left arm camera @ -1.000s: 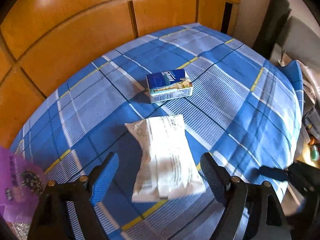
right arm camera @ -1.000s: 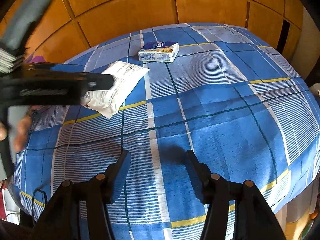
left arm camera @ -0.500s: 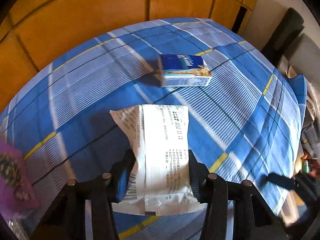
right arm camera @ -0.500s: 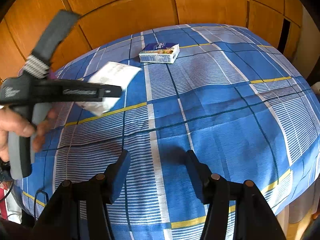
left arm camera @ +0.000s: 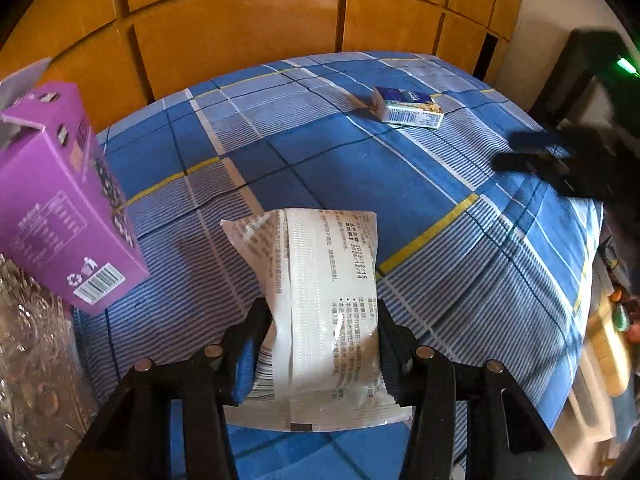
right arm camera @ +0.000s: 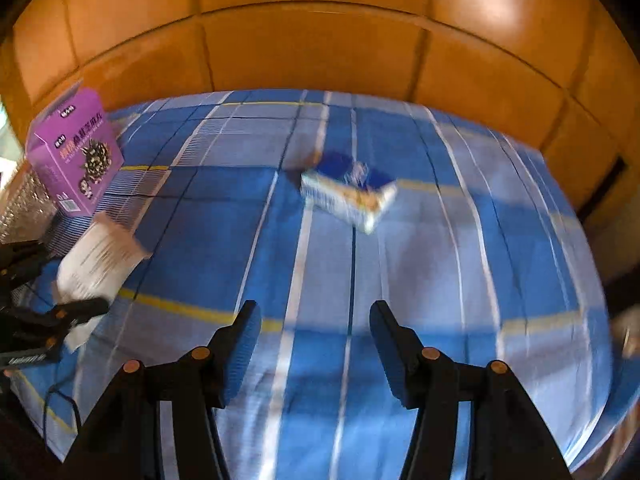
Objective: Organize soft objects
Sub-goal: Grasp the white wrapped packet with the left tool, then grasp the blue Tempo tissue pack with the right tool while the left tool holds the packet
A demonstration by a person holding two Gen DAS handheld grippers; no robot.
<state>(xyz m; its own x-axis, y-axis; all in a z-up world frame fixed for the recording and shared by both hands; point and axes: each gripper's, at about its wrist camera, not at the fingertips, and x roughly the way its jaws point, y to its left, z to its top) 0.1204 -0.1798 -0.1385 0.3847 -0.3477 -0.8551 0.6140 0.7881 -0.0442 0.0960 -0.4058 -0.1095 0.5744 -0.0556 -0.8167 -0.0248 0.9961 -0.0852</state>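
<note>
Clamping the white sachet (left arm camera: 328, 312) by its sides, the left tool (left arm camera: 320, 344) carries it toward the purple carton (left arm camera: 60, 200) at nine o'clock, while the right tool (right arm camera: 316, 344) hangs apart and empty over the checked bed cover (right arm camera: 460, 280).

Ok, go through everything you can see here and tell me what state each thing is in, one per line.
White packet: gripped between the jaws of the left gripper.
Right gripper: jaws open, nothing between them.
Blue carton: lying flat on the checked cloth, untouched.
Purple box: tilted, top flap open.
</note>
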